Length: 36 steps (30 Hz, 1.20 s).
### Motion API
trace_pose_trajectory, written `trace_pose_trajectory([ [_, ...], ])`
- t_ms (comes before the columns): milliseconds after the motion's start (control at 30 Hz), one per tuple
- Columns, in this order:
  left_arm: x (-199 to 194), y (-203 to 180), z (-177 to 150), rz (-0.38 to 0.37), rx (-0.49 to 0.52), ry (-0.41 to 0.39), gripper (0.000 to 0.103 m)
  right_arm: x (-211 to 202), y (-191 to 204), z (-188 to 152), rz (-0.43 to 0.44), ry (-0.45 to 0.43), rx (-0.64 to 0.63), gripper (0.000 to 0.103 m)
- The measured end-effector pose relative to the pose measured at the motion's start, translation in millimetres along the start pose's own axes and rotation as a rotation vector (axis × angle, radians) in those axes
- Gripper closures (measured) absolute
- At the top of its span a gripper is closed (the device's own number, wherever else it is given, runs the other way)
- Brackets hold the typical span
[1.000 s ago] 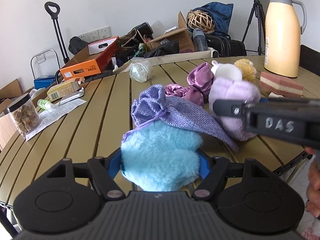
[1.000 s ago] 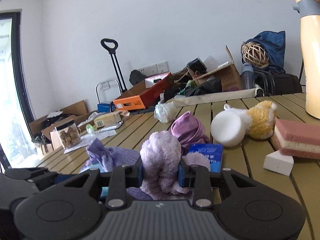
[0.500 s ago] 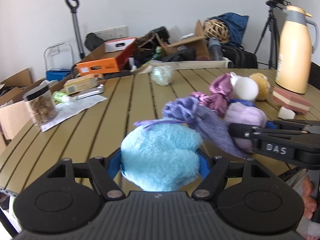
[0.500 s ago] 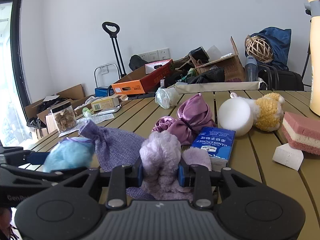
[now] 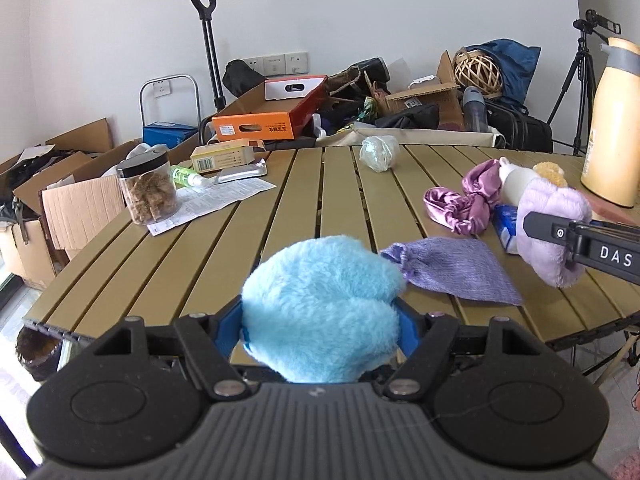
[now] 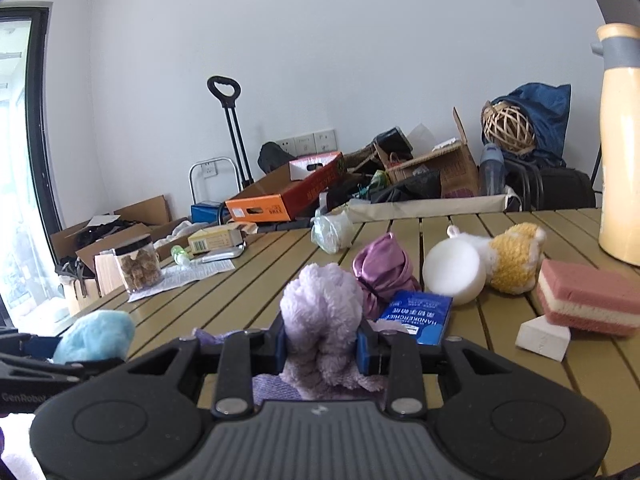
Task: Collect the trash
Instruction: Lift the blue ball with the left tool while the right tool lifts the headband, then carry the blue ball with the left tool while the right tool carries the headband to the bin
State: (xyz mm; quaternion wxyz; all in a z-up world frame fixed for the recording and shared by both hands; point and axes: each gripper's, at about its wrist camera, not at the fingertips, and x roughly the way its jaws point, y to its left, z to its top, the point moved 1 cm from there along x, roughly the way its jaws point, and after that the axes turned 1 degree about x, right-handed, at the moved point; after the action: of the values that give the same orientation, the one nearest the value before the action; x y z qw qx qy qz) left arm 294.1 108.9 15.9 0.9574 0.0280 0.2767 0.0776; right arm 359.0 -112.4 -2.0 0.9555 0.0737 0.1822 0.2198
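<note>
The left gripper (image 5: 320, 326) is squeezing a blue fluffy puff (image 5: 324, 308), while the right gripper (image 6: 320, 344) is clamping a lilac plush (image 6: 322, 320) over the desk (image 5: 248, 240).

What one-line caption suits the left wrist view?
Left gripper clamps a blue fluffy puff above the slatted table.

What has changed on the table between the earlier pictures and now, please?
The left gripper, clamped on the blue fluffy ball, has pulled back and up toward the table's near edge, away from the purple knit pouch, which now lies flat. The right gripper has lifted slightly with the lilac plush. Both grips are unchanged; the jar and the other table items stayed put.
</note>
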Motion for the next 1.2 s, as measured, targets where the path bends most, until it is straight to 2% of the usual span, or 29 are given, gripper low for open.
trace_pose_trajectory([
  [600, -87.7, -37.3, -20.8, -0.066, 0.002, -0.046, 0.029, -112.0, 13.5, -1.6, -0.017, -0.026, -0.031, 0.072],
  [900, -114.0, -59.5, -45.7, -0.11, 0.031, -0.028, 0.029, -153.6, 9.1, -26.4, -0.038, 0.019, -0.025, 0.072],
  [1200, -115.4, -74.2, -76.4, -0.136, 0.059, 0.036, 0.029, -166.3, 1.8, -61.2, -0.057, 0.114, -0.02, 0.072],
])
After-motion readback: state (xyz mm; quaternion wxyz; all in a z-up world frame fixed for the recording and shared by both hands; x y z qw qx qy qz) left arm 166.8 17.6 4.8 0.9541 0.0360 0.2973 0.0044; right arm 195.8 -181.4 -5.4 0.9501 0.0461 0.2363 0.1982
